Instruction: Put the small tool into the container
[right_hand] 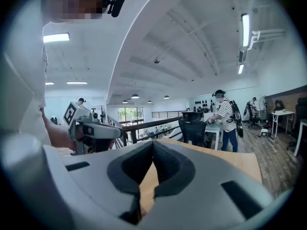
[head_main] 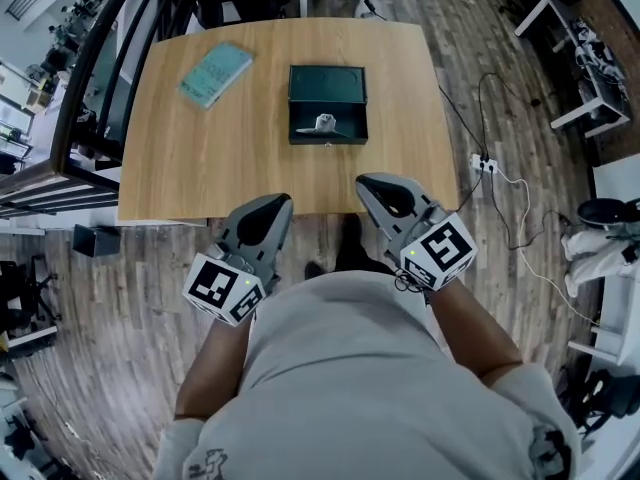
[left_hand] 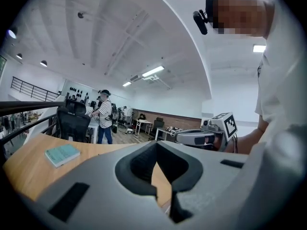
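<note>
A dark green container [head_main: 296,118] lies open on the middle of the wooden table [head_main: 200,158]. A small silvery tool [head_main: 324,124] rests inside it. My left gripper [head_main: 272,204] and right gripper [head_main: 368,183] hover side by side at the table's near edge, well short of the container. Both are shut with nothing between their pads. In the left gripper view the shut jaws of my left gripper [left_hand: 156,143] point over the table, and the right gripper [left_hand: 201,137] shows beside them. In the right gripper view the right gripper [right_hand: 153,143] is likewise shut, with the left gripper [right_hand: 91,131] to its left.
A teal book [head_main: 214,74] lies at the table's far left. Cables and a power strip [head_main: 484,164] run over the floor to the right. A railing [head_main: 100,58] borders the left side. A person in a striped shirt [left_hand: 103,121] stands beyond a black chair [left_hand: 73,124].
</note>
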